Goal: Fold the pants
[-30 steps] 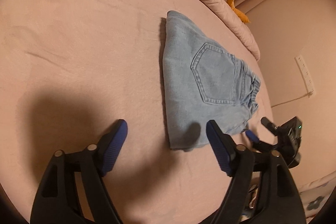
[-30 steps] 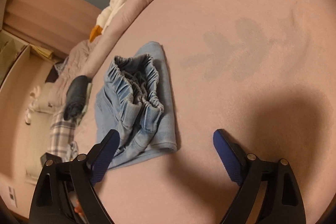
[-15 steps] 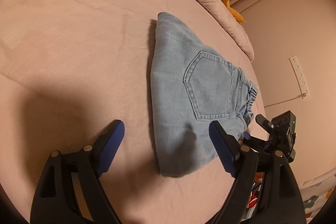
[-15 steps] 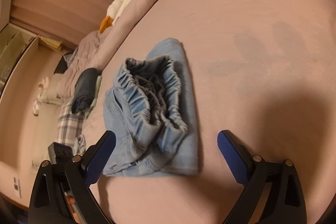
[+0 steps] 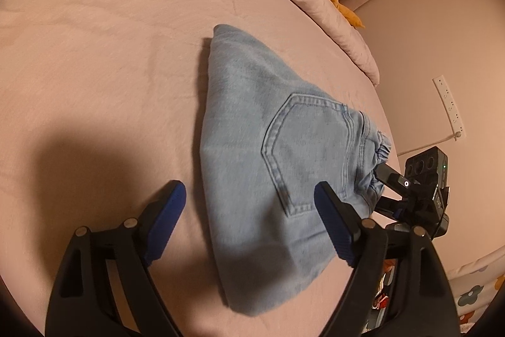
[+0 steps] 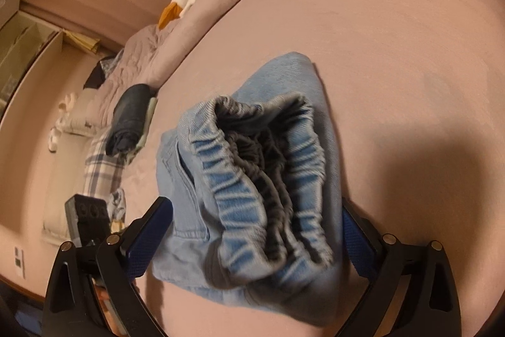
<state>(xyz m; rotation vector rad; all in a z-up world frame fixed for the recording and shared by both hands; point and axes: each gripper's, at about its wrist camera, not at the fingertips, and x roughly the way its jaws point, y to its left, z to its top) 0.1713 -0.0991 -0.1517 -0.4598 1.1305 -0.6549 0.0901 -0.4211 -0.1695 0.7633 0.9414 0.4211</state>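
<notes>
Light: dim, warm, pinkish-orange cast over both views.
Shadows: broad dark shadow on the bed (image 5: 94, 52) at lower left in the left view; a similar patch at right in the right view, soft-edged.
Blur: the pants (image 6: 252, 179) smear slightly, worst at their near edge in the right view.
Distortion: strong fisheye bending; black vignette in the corners.
Glare: no blown highlights visible.

Right gripper (image 6: 252, 229): fingers' lower halves cut by frame edge, right pad partly behind the pants (image 6: 252, 179). Pants' near hem blurred. Left gripper (image 5: 249, 226) bases cropped. Dark bundle (image 6: 127, 119) too small to identify.
</notes>
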